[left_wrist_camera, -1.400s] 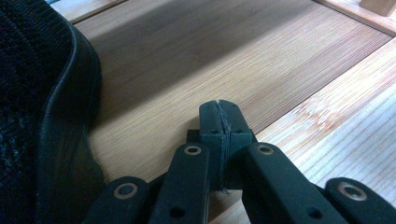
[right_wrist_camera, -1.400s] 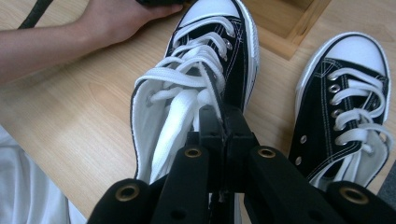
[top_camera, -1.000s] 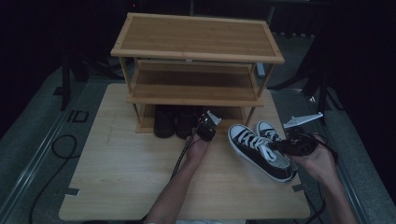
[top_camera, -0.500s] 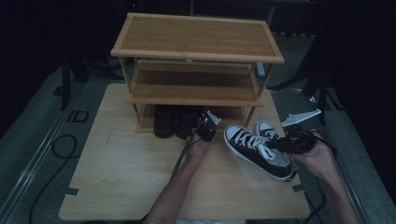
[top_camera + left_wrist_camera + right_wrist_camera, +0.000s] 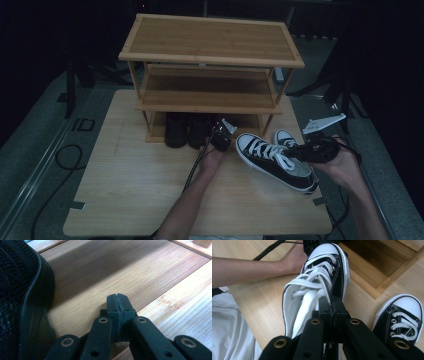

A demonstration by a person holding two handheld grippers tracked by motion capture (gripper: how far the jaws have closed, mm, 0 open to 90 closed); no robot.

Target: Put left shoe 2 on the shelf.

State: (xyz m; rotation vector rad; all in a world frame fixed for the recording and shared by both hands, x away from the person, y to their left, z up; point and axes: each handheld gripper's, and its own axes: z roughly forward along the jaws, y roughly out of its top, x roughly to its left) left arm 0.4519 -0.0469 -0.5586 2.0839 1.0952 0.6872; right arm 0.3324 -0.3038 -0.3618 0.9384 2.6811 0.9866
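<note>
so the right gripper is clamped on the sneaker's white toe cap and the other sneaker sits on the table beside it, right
Not the toe cap. The right gripper view shows the right gripper shut on the sneaker at its collar, behind the laces; the toe cap points away. The other sneaker does sit on the table beside it.

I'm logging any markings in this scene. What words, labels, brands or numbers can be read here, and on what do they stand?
"ID": dark letters on the grey floor left of the table.
No brand or label can be read on the sneakers or the shoe rack.
</note>
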